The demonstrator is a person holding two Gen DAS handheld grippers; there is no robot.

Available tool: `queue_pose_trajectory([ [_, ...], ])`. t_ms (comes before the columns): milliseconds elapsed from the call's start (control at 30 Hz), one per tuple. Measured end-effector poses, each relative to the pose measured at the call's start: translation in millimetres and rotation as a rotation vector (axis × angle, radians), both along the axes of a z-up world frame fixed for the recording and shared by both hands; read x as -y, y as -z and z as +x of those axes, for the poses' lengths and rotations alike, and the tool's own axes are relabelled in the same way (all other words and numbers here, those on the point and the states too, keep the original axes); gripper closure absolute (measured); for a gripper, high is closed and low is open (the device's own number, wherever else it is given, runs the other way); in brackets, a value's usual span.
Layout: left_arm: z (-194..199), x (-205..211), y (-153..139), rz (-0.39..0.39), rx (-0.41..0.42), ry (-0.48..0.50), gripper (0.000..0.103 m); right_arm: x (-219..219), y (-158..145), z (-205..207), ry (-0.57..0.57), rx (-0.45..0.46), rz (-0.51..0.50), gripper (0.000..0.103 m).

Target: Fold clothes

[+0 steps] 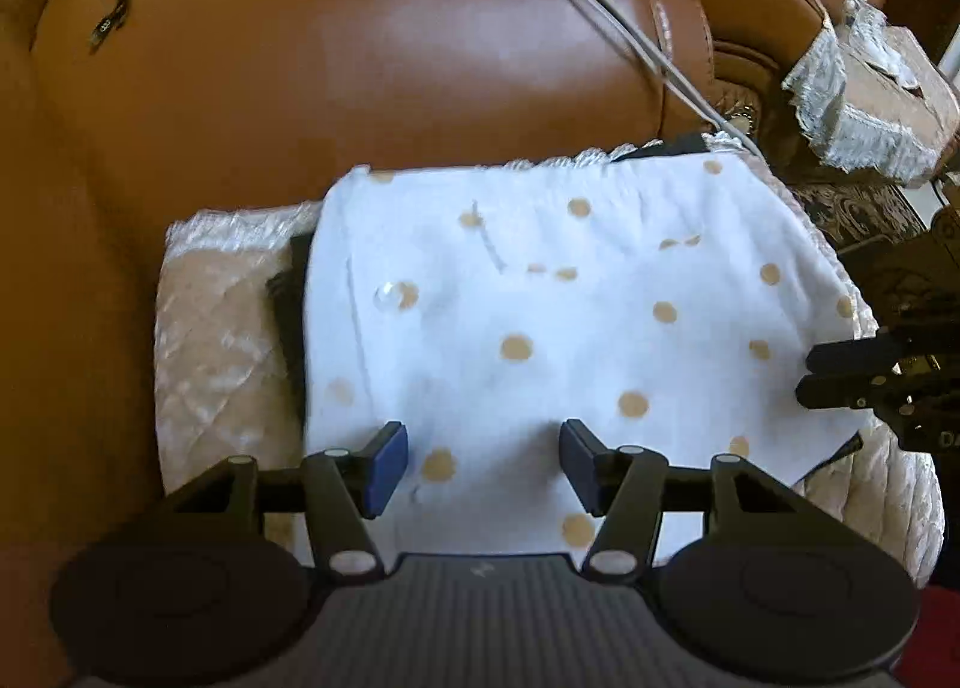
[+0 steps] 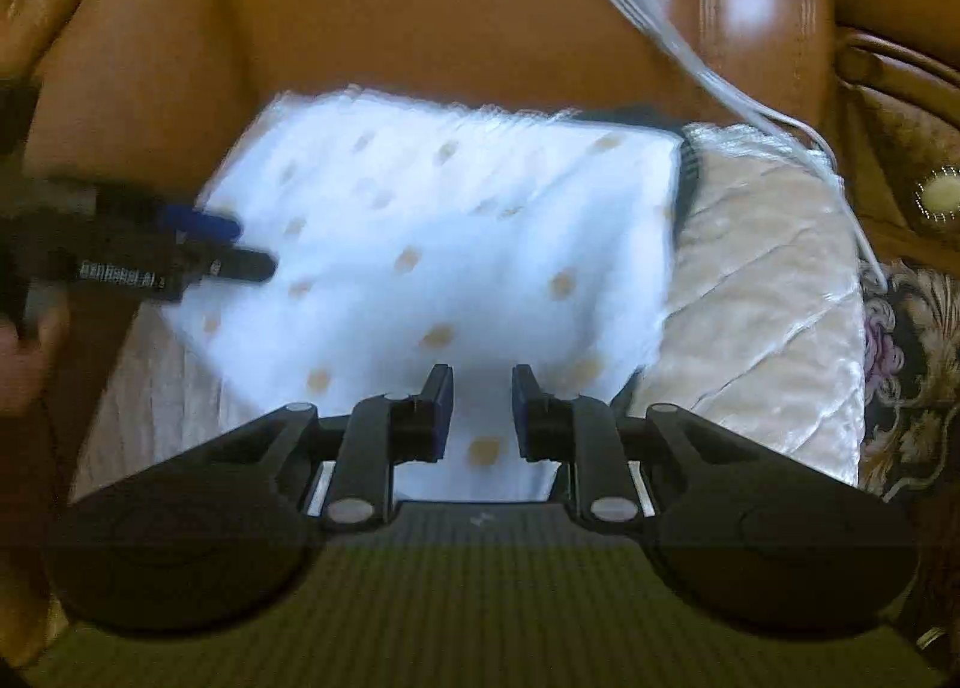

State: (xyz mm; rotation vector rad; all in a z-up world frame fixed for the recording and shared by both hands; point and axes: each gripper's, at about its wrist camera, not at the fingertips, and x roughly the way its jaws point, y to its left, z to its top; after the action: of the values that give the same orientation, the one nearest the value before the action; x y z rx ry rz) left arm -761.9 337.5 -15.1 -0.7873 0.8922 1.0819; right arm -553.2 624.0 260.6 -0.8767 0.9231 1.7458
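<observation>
- One white dotted garment (image 1: 540, 328), folded flat, fills the middle of the frame, lying on one dark garment (image 1: 291, 322) that shows along its left edge.
- Both rest on one cream quilted pad (image 1: 210, 328) over the brown leather sofa (image 1: 330, 57).
- Left gripper (image 1: 483, 463): released, fingers spread above the white cloth's lower edge.
- Right gripper (image 2: 480, 412): released, narrower gap, holding nothing.
- Two grey cables (image 1: 600, 9) cross the upper right.

- The left gripper (image 1: 483, 463) is matte black, with blue pads (image 1: 384, 469) and silver rivets at its linkage joints.
- The right gripper (image 2: 480, 412) matches: black linkages, a ribbed grey body and round black housings either side.
</observation>
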Motion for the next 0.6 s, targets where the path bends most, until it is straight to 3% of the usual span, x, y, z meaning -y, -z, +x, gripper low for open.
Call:
queue_pose_trajectory([
  [67,-6.9,0.9,8.4,-0.013,0.041,-0.045,0.033,1.8,10.4,-1.6,0.008,0.037,-0.012,0.078],
  [133,-9.8,0.5,18.1,-0.012,0.043,-0.074,0.020,-1.0,20.1,2.5,0.029,0.033,-0.037,0.078],
  [200,-12.2,0.2,18.6,-0.016,0.050,-0.088,0.019,-5.0,19.9,7.4,0.048,0.002,-0.054,0.078],
  [400,-10.3,0.0,15.0,-0.034,0.014,-0.123,0.011,-7.2,16.8,-1.8,0.043,0.048,-0.064,0.077],
  [467,-8.0,1.1,13.1,-0.036,0.001,-0.141,0.011,-6.7,16.1,-5.5,0.047,0.059,-0.065,0.069],
  [533,-4.9,1.7,10.0,-0.036,-0.015,-0.153,0.011,-5.6,13.7,-7.8,0.056,0.048,-0.073,0.052],
  [600,-1.3,2.0,6.2,-0.036,-0.033,-0.162,0.011,-5.5,12.6,-13.1,0.056,0.058,-0.077,0.043],
])
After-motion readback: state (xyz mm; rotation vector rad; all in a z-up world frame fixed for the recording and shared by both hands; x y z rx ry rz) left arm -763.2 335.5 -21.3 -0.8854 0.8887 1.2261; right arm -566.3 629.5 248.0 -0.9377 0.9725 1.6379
